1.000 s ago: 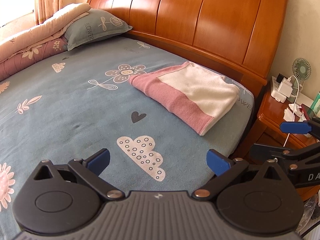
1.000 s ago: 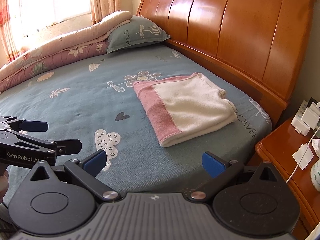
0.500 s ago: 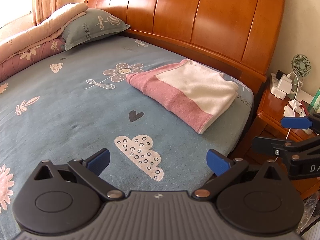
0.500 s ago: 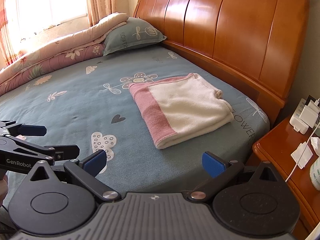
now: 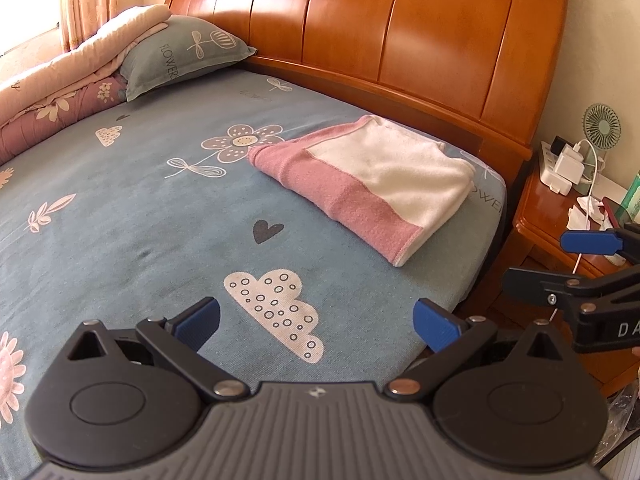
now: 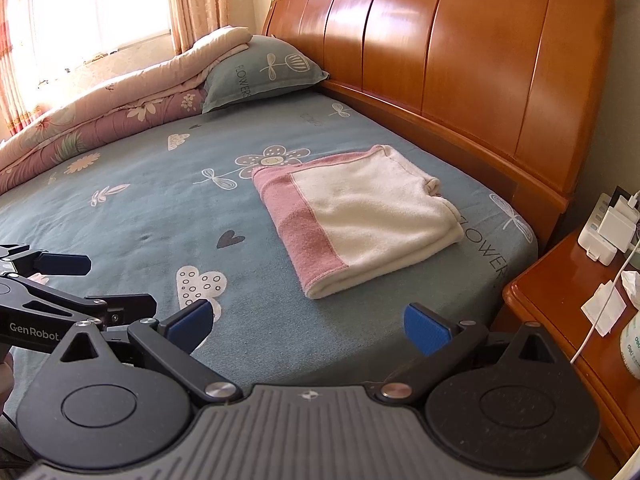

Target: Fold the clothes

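Observation:
A folded pink and white cloth [image 5: 372, 184] [image 6: 356, 216] lies flat on the blue patterned bed sheet [image 5: 140, 220] [image 6: 140, 208], near the headboard corner. My left gripper [image 5: 316, 324] is open, held well back from the cloth above the sheet's near edge, with nothing between its blue pads. My right gripper [image 6: 308, 324] is open too, empty, and also short of the cloth. In the left wrist view the right gripper [image 5: 560, 260] shows at the right edge. The right wrist view catches the left gripper [image 6: 104, 284] at its left edge.
A wooden headboard [image 5: 400, 40] [image 6: 460, 72] runs behind the bed. A pillow [image 5: 180, 60] [image 6: 264, 72] and a rolled quilt [image 5: 52, 96] [image 6: 100, 112] lie at the far left. A wooden nightstand [image 5: 560, 216] [image 6: 560, 300] at the right carries a power strip [image 6: 608, 228], a small fan [image 5: 602, 124], cables and paper scraps.
Both grippers have drifted slightly; the cloth sits a little lower and more central in each view. The cloth itself has not moved, and both grippers stay open.

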A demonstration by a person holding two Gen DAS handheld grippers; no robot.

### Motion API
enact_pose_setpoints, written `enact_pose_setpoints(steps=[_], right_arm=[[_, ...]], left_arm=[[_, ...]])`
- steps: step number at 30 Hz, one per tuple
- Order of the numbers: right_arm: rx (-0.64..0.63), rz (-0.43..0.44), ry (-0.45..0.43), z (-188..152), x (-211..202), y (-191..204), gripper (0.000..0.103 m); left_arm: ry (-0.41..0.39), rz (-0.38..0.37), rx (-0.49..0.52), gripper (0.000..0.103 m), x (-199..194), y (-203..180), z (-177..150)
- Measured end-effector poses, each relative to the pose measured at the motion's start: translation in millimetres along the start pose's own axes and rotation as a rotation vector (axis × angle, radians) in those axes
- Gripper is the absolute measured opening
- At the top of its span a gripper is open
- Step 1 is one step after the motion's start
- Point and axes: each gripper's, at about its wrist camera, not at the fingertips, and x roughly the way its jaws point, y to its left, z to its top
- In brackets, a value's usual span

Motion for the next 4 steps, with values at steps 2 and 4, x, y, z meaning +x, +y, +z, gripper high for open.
enact_pose_setpoints(steps=[2,4], right_arm=[[0.001,0.000,0.003,-0.4,0.6,-0.3,0.103],[0.002,0.001,0.004,-0.6,1.3,-1.2,0.103]], left_arm=[[0.003,0.001,0.000,0.102,0.7,-0.3,0.1],[0.005,0.002,0.001,0.102,1.3,-0.6,0.3]])
